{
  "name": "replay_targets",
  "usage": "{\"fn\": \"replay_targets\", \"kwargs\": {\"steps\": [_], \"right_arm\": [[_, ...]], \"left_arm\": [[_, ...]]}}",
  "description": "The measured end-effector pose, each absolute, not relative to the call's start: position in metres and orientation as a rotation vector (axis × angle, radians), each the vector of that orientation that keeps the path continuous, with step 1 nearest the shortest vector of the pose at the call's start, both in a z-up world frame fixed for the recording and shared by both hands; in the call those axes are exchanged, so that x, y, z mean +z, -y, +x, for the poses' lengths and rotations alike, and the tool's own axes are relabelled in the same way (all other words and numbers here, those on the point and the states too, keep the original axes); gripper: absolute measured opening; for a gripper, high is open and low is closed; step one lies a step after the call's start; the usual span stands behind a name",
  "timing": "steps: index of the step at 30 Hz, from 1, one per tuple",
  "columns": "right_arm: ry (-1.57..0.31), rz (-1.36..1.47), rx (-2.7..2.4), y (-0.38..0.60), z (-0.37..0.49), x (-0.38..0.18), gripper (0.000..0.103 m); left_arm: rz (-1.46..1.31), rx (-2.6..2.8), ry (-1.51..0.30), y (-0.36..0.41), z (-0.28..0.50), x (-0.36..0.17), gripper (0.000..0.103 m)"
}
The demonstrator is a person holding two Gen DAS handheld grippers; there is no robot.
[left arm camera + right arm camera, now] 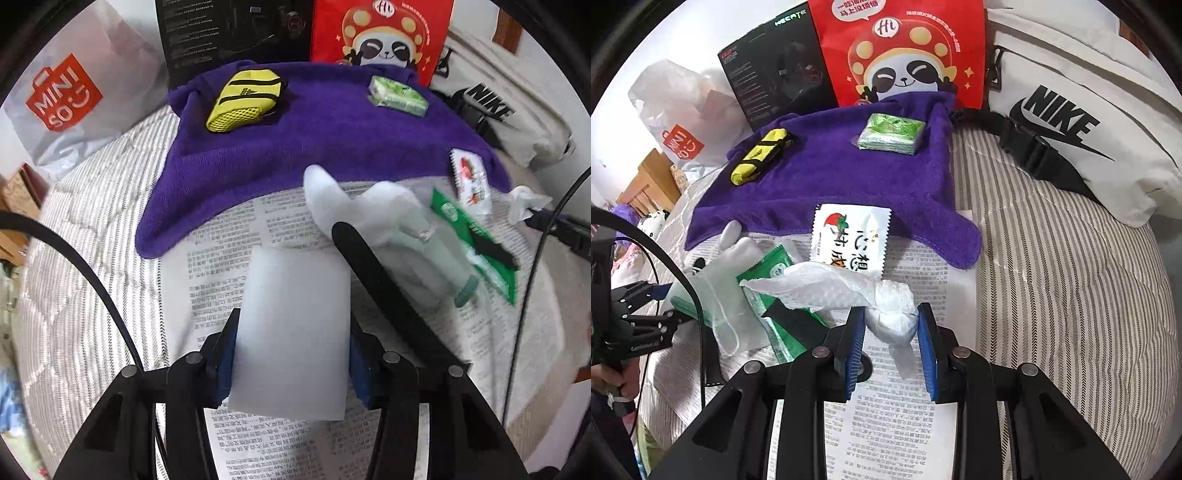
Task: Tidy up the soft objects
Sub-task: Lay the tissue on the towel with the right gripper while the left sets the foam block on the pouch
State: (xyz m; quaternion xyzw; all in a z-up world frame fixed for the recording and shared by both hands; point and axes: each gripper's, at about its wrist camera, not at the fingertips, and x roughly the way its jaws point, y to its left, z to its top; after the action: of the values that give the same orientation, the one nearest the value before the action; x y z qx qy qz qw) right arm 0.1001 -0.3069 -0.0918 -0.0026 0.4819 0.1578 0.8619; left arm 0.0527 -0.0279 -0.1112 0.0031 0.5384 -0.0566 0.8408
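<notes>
Gripping a white sponge point(291, 332) over the newspaper point(221, 236), left gripper point(291, 354) jaws may crush it, while right gripper point(891, 325) jaws pinching the tissue wad point(892, 314) risk tearing or dropping it.

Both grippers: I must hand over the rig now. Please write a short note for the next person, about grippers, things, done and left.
Left gripper: shut on the white sponge block, over the newspaper.
Right gripper: shut on the crumpled white tissue.
On the purple towel: yellow pouch, green tissue pack; the strawberry sachet lies across its front edge.
On the newspaper: clear glove over a green packet.
Done: apparently pouch and tissue pack.
Left: probably the two held items, glove, green packet.
</notes>
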Motion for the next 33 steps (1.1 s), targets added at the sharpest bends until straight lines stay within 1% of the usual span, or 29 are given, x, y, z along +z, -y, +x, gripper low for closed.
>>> {"fn": "replay_targets", "kwargs": {"steps": [12,22,33], "right_arm": [[-0.979,0.010,0.367,0.296,0.096,-0.071,0.028],[-0.980,0.013,0.366,0.295,0.106,-0.064,0.028],[-0.973,0.012,0.357,0.295,0.129,-0.057,0.028]], "left_arm": [[-0.112,-0.101,-1.100,-0.010,0.057,-0.087,0.049],[-0.115,-0.117,-1.046,-0.014,0.074,-0.058,0.049],[-0.128,-0.117,-1.028,-0.018,0.105,-0.053,0.049]]}}
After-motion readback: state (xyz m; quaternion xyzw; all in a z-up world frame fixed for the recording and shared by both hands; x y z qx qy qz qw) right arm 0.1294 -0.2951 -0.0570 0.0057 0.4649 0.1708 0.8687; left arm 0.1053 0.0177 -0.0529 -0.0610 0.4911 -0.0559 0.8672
